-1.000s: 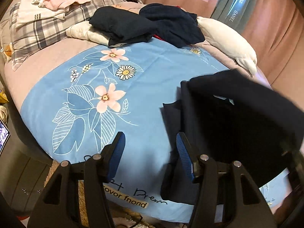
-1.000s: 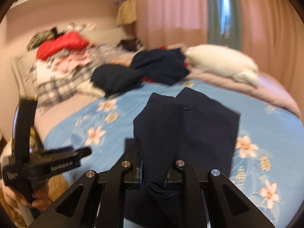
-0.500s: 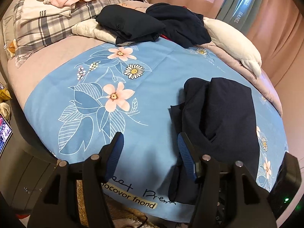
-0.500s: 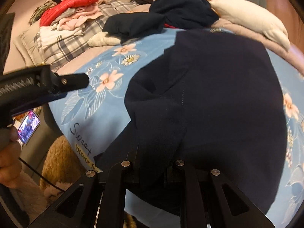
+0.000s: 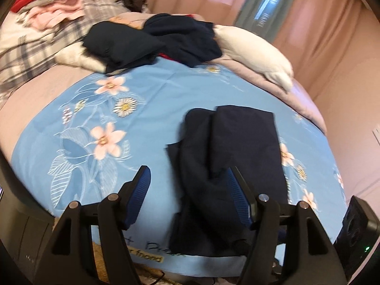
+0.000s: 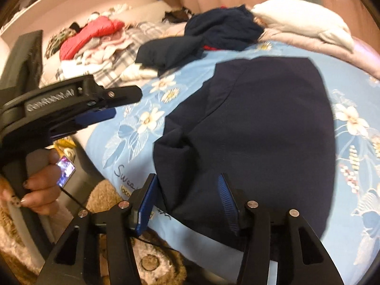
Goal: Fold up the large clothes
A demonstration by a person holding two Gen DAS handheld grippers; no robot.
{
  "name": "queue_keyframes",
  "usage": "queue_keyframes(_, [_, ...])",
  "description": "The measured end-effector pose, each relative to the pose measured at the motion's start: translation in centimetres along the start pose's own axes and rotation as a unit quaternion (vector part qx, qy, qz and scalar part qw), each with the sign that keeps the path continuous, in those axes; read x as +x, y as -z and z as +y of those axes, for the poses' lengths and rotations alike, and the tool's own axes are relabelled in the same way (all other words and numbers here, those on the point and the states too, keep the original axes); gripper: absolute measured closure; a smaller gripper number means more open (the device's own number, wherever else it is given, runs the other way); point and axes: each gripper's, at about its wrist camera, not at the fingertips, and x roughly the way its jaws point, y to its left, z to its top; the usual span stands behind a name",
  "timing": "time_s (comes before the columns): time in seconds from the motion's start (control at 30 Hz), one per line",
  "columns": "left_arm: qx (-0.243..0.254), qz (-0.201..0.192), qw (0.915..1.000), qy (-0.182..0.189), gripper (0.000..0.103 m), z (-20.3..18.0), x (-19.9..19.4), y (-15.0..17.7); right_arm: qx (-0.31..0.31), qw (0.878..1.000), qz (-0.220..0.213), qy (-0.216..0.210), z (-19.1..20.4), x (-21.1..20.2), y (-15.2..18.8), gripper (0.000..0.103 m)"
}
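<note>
The navy garment (image 5: 237, 156) lies on the blue floral sheet (image 5: 147, 128), toward the near edge of the bed and right of its middle. It is folded lengthwise into a long strip: a flat, smooth panel on the right with a straight far edge, and a rumpled, bunched fold running down its left side. Its near end drapes to the sheet's printed hem. From the right wrist view the garment (image 6: 261, 128) fills most of the frame, with a loose flap sticking out at its left.

The left gripper (image 5: 187, 190) stands wide, nothing between its blue pads, the right pad over the garment's near end. The right gripper (image 6: 187, 199) is also spread wide, holding nothing, poised at the garment's near edge.

Left of the garment the sheet shows broad bare cloth with flowers. Behind, dark clothes (image 5: 152, 40) are heaped by a white pillow (image 5: 256, 54), well apart from the garment. A plaid pile (image 5: 35, 47) sits far left.
</note>
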Motion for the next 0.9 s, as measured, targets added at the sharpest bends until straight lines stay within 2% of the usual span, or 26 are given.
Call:
queue_keyframes(0.17, [0.035,0.02,0.9981,0.046,0.037,-2.5,0.7,0.5,0.025,0.998,-0.032,0.057,-1.8,-2.0,0.2,0.043])
queue_keyframes(0.33, [0.062,0.058,0.9943,0.064,0.041,-4.0,3.2,1.7,0.066,0.991,-0.027,0.109,-4.4,-1.6,0.3,0.043])
queue_keyframes(0.43, [0.077,0.092,0.9918,0.042,0.05,-3.9,5.2,3.0,0.081,0.989,-0.013,0.12,-5.3,-0.8,0.6,0.043])
queue_keyframes(0.57, [0.081,0.112,0.9904,-0.012,0.053,-2.4,6.8,4.6,0.088,0.989,0.002,0.12,-5.6,0.3,0.8,0.043])
queue_keyframes(0.7, [0.042,0.131,0.9905,-0.005,0.05,0.1,7.7,5.8,0.094,0.989,0.008,0.117,-6.2,-0.1,1.4,0.041])
queue_keyframes(0.9, [0.032,0.136,0.9902,-0.011,0.046,0.9,9.0,7.0,0.085,0.989,0.016,0.123,-6.0,0.2,2.1,0.039])
